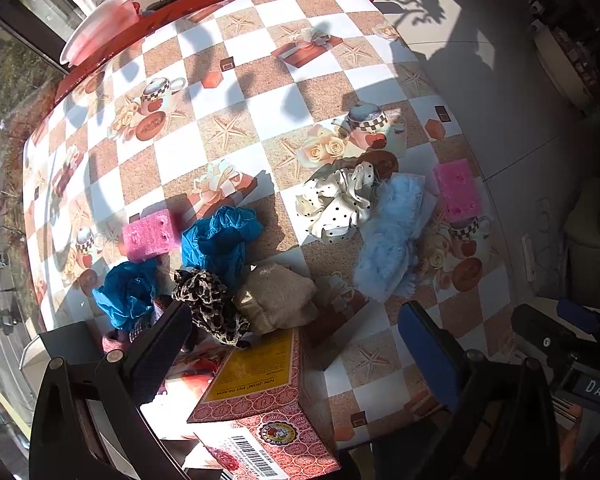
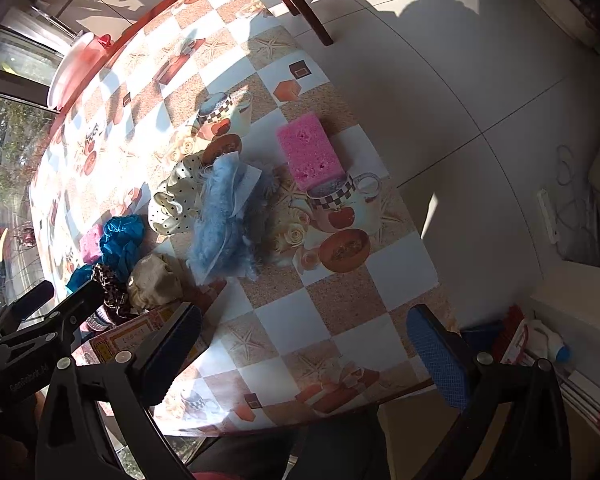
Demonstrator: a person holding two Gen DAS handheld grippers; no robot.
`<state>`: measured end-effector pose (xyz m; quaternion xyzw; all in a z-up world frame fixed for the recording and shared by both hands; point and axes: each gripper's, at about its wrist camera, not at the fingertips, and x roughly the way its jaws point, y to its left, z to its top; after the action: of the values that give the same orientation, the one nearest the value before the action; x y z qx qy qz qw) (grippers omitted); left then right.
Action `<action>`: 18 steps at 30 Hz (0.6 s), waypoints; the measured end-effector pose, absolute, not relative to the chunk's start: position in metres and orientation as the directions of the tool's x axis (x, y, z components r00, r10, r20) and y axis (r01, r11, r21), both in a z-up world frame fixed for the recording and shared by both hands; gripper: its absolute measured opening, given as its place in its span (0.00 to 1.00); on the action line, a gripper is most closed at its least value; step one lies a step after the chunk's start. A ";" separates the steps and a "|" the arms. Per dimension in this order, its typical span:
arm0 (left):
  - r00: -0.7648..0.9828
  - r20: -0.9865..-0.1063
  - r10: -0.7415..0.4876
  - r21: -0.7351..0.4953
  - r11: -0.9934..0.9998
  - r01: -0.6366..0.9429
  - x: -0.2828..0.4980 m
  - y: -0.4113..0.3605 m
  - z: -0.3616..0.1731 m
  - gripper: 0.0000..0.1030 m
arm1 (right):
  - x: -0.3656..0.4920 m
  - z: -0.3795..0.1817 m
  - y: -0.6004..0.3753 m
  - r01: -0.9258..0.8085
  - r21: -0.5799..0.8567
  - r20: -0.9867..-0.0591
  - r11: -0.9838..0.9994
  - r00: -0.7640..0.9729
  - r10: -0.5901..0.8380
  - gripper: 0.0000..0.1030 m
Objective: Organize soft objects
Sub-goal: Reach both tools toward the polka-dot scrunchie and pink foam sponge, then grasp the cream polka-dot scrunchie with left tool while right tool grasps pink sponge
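Note:
Soft items lie on the checkered tablecloth (image 1: 260,96): a cream polka-dot scrunchie (image 1: 336,204), a fluffy light-blue piece (image 1: 392,236), two teal scrunchies (image 1: 216,240) (image 1: 126,292), a leopard scrunchie (image 1: 208,300), a beige one (image 1: 276,298), and two pink sponges (image 1: 150,234) (image 1: 458,190). My left gripper (image 1: 296,336) is open and empty above an open red patterned box (image 1: 260,400). My right gripper (image 2: 304,352) is open and empty over the table's near edge, short of the fluffy blue piece (image 2: 228,224) and pink sponge (image 2: 310,152).
A pink plastic lid or dish (image 1: 100,26) sits at the table's far wooden edge. Tiled floor (image 2: 480,80) lies to the right of the table. A window with a street view is at the left.

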<state>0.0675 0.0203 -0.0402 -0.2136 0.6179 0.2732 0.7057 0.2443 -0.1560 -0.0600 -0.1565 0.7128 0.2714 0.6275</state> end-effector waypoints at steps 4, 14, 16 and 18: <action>0.033 -0.990 0.139 0.086 0.762 -0.642 0.077 0.023 -0.049 1.00 | 0.250 -0.064 -0.156 -0.571 0.174 -0.983 0.802 -0.153 0.105 1.00; -0.098 -0.989 0.107 0.145 0.776 -0.614 0.114 0.044 -0.092 1.00 | 0.267 -0.082 -0.151 -0.611 0.116 -0.992 0.783 -0.110 0.061 1.00; -0.126 -0.988 0.088 0.147 0.785 -0.602 0.123 0.048 -0.106 1.00 | 0.271 -0.086 -0.149 -0.615 0.112 -0.993 0.780 -0.106 0.059 1.00; -0.167 -0.983 0.075 0.161 0.788 -0.594 0.130 0.053 -0.122 1.00 | 0.275 -0.090 -0.147 -0.619 0.110 -0.993 0.778 -0.102 0.059 1.00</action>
<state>0.1302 0.0532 -0.1220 -0.1818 0.7146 0.2702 0.6191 0.2750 -0.1472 -0.0902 -0.2019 0.6933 0.2651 0.6390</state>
